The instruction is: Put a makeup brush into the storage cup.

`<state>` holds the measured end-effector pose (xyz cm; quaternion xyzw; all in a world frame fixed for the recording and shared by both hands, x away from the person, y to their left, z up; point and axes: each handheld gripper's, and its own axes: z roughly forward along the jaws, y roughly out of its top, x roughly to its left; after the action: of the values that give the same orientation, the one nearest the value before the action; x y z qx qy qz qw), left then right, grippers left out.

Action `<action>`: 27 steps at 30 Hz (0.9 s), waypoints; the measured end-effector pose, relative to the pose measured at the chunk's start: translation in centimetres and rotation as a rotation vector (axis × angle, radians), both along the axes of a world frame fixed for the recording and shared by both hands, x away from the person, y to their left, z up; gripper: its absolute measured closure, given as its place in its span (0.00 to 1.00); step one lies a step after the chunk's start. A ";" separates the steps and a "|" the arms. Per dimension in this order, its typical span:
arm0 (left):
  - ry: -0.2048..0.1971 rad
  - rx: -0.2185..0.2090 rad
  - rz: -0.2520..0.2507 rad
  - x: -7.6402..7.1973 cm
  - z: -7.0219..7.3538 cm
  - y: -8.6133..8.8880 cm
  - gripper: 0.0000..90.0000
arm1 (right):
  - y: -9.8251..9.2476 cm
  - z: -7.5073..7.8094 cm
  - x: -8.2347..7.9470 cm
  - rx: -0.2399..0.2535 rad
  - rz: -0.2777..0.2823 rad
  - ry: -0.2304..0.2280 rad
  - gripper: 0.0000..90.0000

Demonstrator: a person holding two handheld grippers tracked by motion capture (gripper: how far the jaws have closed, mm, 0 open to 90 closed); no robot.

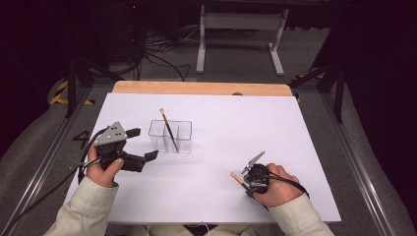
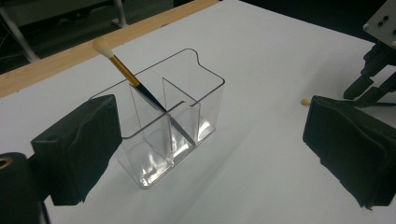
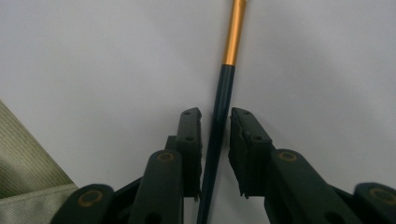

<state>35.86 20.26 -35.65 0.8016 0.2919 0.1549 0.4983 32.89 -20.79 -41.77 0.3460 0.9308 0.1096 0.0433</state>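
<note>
Lab: cables [image 1: 162,54], dark curtains [image 1: 378,44]

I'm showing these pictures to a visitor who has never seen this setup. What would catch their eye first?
Probably the clear holder standing alone mid-table on the white sheet, with one brush leaning in it. Next, the right tool near the front edge, its jaws straddling a second brush lying flat, a small gap on each side. The left tool waits open beside the holder.
</note>
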 end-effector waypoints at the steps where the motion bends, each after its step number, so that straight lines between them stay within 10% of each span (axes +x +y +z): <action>1: 0.000 0.000 0.000 0.0 0.0 0.0 0.06 | 0.0 0.0 0.0 0.000 0.000 0.000 0.84; 27: -0.010 -0.009 0.020 -0.5 0.2 -0.7 0.05 | 0.3 -0.3 0.0 -0.052 -0.041 0.016 0.93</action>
<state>35.39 19.53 -35.45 0.7954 0.2984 0.1625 0.5019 32.88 -20.54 -42.09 0.3647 0.9264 0.0815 0.0471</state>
